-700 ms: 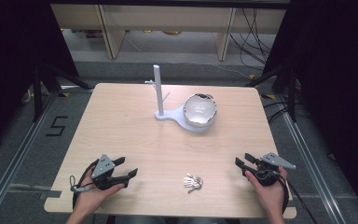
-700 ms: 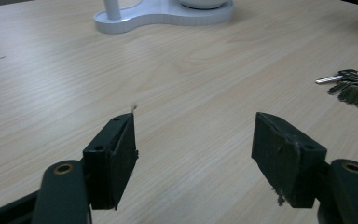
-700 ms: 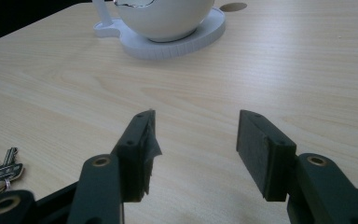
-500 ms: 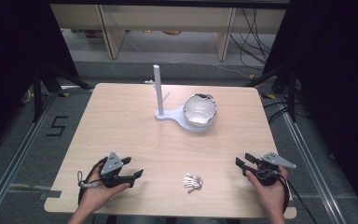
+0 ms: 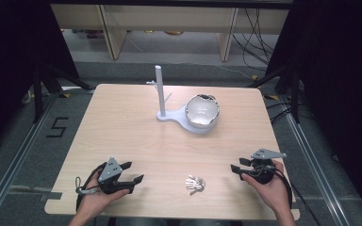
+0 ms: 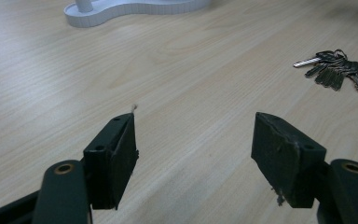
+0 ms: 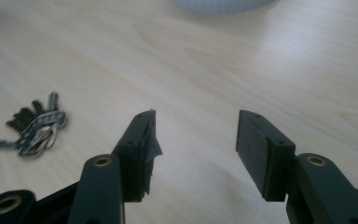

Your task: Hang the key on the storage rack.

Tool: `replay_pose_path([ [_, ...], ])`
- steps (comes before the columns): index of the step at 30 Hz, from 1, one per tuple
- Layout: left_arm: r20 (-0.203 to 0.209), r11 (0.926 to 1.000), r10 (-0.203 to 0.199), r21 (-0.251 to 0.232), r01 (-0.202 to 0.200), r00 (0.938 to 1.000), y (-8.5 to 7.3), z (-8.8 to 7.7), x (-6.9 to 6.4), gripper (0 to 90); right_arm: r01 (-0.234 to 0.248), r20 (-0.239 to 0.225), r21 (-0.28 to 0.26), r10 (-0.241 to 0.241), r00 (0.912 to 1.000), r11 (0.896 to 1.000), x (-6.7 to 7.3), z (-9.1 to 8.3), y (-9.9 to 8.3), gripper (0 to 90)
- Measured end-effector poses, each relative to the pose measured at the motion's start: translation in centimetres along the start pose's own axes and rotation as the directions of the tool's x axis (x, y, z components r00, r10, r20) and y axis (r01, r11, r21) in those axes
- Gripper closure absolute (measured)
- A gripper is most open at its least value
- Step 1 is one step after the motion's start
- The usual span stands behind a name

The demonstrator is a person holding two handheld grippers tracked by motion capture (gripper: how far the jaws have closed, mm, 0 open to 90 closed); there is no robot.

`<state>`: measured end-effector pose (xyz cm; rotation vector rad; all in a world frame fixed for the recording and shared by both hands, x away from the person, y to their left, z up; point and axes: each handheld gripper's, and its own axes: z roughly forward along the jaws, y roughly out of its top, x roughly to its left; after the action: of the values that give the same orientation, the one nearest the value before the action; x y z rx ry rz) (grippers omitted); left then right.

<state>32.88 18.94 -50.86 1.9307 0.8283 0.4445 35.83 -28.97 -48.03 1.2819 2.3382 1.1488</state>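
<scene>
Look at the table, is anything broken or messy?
Nothing is spilled. The right gripper has a ragged, torn edge on its left pad. The keys lie loose on the table, away from the white stand with its pegs.

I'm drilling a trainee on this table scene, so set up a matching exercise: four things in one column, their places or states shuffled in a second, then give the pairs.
Things:
1. bunch of silver metal keys
2. shiny silver bowl
3. white upright post with side pegs
4. left gripper

Places or states:
A. sits on the round end of the flat white stand base
B. jaws apart, nothing between them
C. lies flat on the wooden table near its front edge, between the two grippers
D. rises from the narrow end of the base

Pairs: 1-C, 2-A, 3-D, 4-B
</scene>
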Motion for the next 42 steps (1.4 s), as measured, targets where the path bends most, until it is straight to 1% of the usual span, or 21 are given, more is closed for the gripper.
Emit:
replay_pose_path([
  [1,-0.002,1.0,0.006,0.0,-0.006,1.0,0.0,0.0,-0.1,30.2,0.052,0.009,0.032,-0.052,0.9986,0.998,-0.1,-0.1,0.4,48.1],
  [4,-0.002,0.9999,0.006,0.009,-0.006,1.0,0.0,0.1,-0.2,30.2,0.075,0.001,0.089,-0.075,0.9972,0.993,0.2,0.2,1.0,48.1],
  [9,-0.002,0.9998,0.016,0.015,-0.016,0.9999,-0.1,0.1,-0.3,30.2,0.105,-0.042,0.207,-0.099,0.9942,0.973,0.7,0.4,1.7,48.4],
  [12,-0.007,0.9998,0.014,0.01,-0.014,0.9999,-0.1,0.2,-0.2,30.1,0.153,-0.086,0.266,-0.135,0.9872,0.952,1.2,0.7,2.2,48.3],
  [13,-0.009,0.9998,0.016,0.01,-0.016,0.9998,-0.1,0.2,-0.2,30.1,0.191,-0.103,0.285,-0.168,0.9804,0.939,1.3,0.8,2.5,48.3],
  [15,-0.003,0.9999,0.016,0.007,-0.016,0.9999,-0.1,0.2,-0.2,30.1,0.205,-0.134,0.333,-0.169,0.9765,0.92,1.8,0.9,2.9,47.4],
  [16,-0.001,0.9998,0.016,0.01,-0.016,0.9999,-0.1,0.2,-0.2,30.1,0.205,-0.134,0.333,-0.169,0.9765,0.92,1.8,0.9,2.9,47.4],
  [17,0.001,0.9997,0.023,0.012,-0.023,0.9997,-0.2,0.3,-0.2,30.0,0.237,-0.161,0.36,-0.19,0.9684,0.902,2.4,1.3,3.4,46.3],
  [22,0.002,0.9995,0.025,0.02,-0.025,0.9997,-0.2,0.3,-0.4,29.7,0.303,-0.216,0.412,-0.232,0.9486,0.859,3.6,2.4,4.3,45.9],
  [24,0.007,0.9995,0.023,0.019,-0.023,0.9997,-0.3,0.4,-0.4,29.5,0.311,-0.225,0.416,-0.234,0.9458,0.855,3.9,2.6,4.5,47.9],
  [25,0.01,0.9995,0.024,0.019,-0.024,0.9997,-0.3,0.4,-0.3,29.5,0.34,-0.259,0.417,-0.248,0.9335,0.843,4.3,3.0,4.9,53.1],
  [26,0.01,0.9996,0.023,0.018,-0.023,0.9997,-0.3,0.4,-0.3,29.5,0.351,-0.267,0.416,-0.256,0.9291,0.839,4.6,3.2,5.0,56.3],
  [32,0.008,0.9996,0.021,0.019,-0.021,0.9998,-0.3,0.5,-0.4,29.5,0.37,-0.307,0.447,-0.249,0.9186,0.814,5.7,4.1,5.7,70.2],
  [33,0.009,0.9996,0.02,0.018,-0.02,0.9998,-0.3,0.5,-0.4,29.5,0.385,-0.321,0.462,-0.254,0.9124,0.799,6.0,4.6,5.9,73.1],
  [34,0.009,0.9996,0.02,0.018,-0.02,0.9998,-0.3,0.5,-0.4,29.5,0.385,-0.321,0.462,-0.254,0.9124,0.799,6.0,4.6,5.9,73.1],
  [37,0.013,0.9995,0.022,0.021,-0.022,0.9997,-0.4,0.5,-0.4,29.5,0.4,-0.341,0.505,-0.249,0.9065,0.765,6.4,5.7,6.2,75.3],
  [38,0.012,0.9996,0.017,0.021,-0.017,0.9998,-0.4,0.5,-0.4,29.5,0.425,-0.355,0.505,-0.268,0.8957,0.751,6.4,6.0,6.3,75.4],
  [39,0.012,0.9996,0.017,0.021,-0.017,0.9998,-0.4,0.5,-0.4,29.5,0.425,-0.355,0.505,-0.268,0.8957,0.751,6.4,6.0,6.3,75.4],
  [40,0.012,0.9996,0.018,0.023,-0.018,0.9998,-0.4,0.5,-0.4,29.5,0.415,-0.358,0.53,-0.249,0.8999,0.739,6.7,6.4,6.5,75.2],
  [41,0.013,0.9995,0.019,0.024,-0.019,0.9997,-0.4,0.5,-0.4,29.5,0.435,-0.374,0.523,-0.262,0.8898,0.733,6.7,6.7,6.5,74.7],
  [42,0.013,0.9995,0.019,0.024,-0.019,0.9997,-0.4,0.5,-0.4,29.5,0.427,-0.365,0.54,-0.255,0.8954,0.726,6.7,6.9,6.6,74.1],
])
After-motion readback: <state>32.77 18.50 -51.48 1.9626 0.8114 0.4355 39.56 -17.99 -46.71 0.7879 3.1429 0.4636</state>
